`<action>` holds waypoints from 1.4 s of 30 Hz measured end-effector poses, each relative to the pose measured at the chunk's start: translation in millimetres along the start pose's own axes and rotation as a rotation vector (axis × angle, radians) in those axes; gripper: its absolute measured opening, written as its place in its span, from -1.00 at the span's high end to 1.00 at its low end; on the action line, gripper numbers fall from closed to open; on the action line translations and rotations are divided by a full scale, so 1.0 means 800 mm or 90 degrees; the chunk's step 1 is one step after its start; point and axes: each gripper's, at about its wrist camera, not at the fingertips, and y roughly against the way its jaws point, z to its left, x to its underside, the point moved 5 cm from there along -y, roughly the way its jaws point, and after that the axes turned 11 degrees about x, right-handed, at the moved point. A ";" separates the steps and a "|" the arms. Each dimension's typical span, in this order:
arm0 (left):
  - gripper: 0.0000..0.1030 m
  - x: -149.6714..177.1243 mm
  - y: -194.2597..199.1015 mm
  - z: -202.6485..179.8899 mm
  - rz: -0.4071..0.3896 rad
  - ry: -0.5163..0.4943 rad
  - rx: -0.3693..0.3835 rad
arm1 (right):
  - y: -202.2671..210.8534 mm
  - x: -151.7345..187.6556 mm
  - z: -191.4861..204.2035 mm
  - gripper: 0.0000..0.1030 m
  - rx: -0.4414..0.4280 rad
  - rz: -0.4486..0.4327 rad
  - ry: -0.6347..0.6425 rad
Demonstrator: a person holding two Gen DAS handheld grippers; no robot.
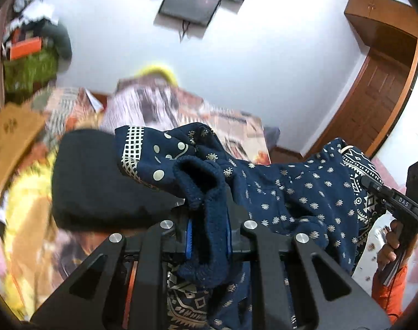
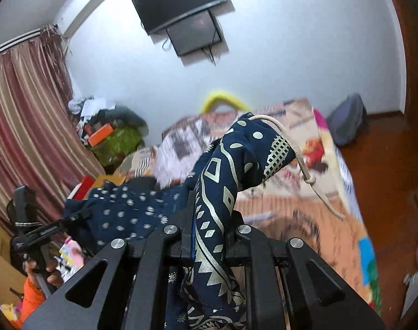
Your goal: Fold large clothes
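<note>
Both grippers (left (image 1: pixel 209 233), right (image 2: pixel 209 236)) clamp the navy garment (image 1: pixel 305 189) above the cluttered bed (image 2: pixel 291 214).

Patterned bed (image 2: pixel 299 214) under a blurred pillow (image 2: pixel 181 143)

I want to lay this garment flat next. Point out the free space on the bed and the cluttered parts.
Both grippers, left gripper and right gripper, hold the navy patterned garment up. The freest patch looks to be the bedspread right of the garment, toward the floor-side edge. Crowded: the pillow at the head, the black cushion, and the pile by the curtain.
</note>
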 end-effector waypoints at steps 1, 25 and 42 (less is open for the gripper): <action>0.68 -0.012 -0.002 0.002 -0.007 -0.005 -0.001 | -0.010 -0.010 -0.005 0.80 0.003 0.000 -0.007; 0.53 0.062 -0.215 0.178 0.196 0.036 -0.128 | -0.252 0.083 -0.132 0.72 0.168 0.221 -0.002; 0.30 0.070 -0.130 0.135 0.176 0.000 -0.170 | -0.136 0.071 -0.132 0.64 0.215 0.181 0.031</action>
